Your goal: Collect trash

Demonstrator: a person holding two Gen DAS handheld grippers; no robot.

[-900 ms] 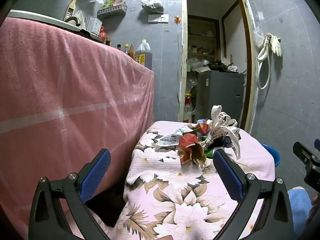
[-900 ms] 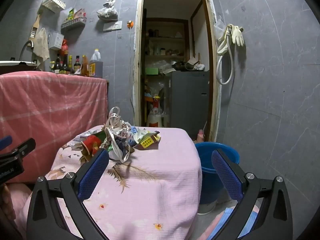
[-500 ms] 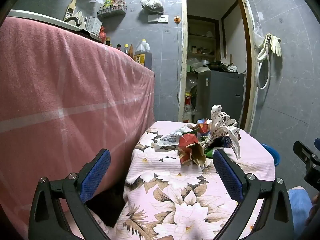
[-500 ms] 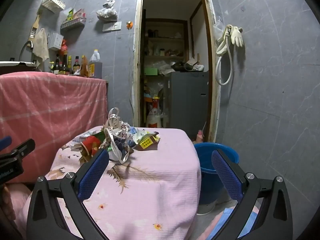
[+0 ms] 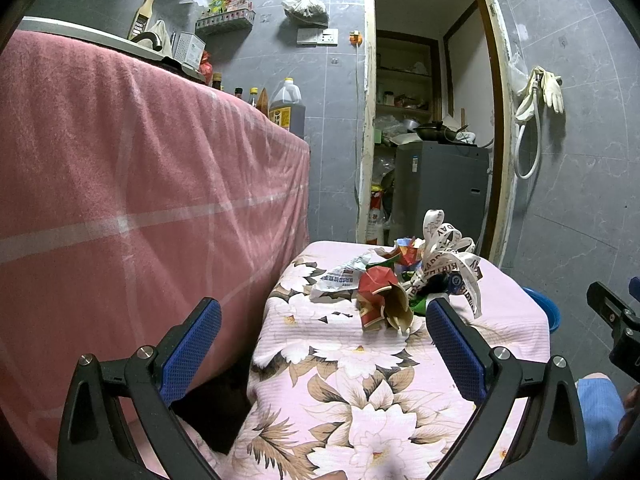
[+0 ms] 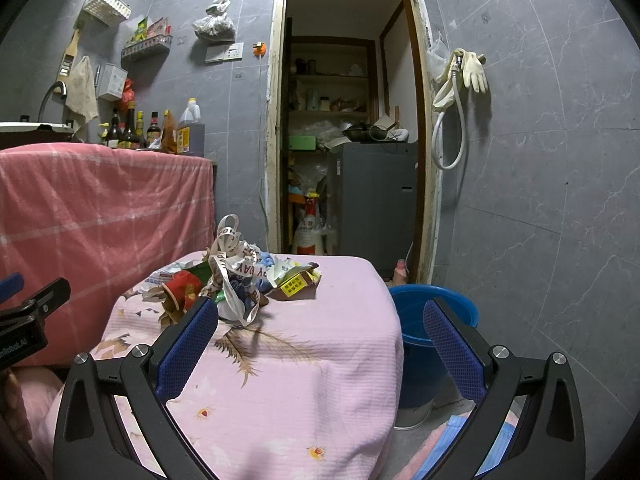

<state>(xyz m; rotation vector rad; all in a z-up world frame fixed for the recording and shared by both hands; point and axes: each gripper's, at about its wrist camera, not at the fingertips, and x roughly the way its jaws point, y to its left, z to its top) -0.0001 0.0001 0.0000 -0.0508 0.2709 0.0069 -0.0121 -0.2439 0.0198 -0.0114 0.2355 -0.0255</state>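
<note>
A: Left side first. What hangs there?
B: A pink cloth (image 5: 140, 200) draped over a high ledge, with bottles (image 6: 128, 130) lined along its top.
A: Left tool (image 5: 324, 322)?
B: Fingers wide apart, nothing between the pads. It hangs over the near edge of the counter (image 5: 360, 400), which wears a pink flowered cover.
A: The trash?
B: One heap (image 5: 404, 280) at the far middle of the counter: crumpled newspaper (image 5: 340, 278), a crushed red paper cup (image 5: 380, 300), a printed ribbon (image 5: 448, 256) looped on top, and a yellow-labelled wrapper (image 6: 294, 286) at the heap's right end. No pad touches it.
A: Right tool (image 6: 320, 320)?
B: Also wide apart and empty, near the counter's front right corner.
A: Further right?
B: A blue bucket (image 6: 432, 320) on the floor just beside the counter; rubber gloves (image 6: 472, 70) and a hose on the wall.
</note>
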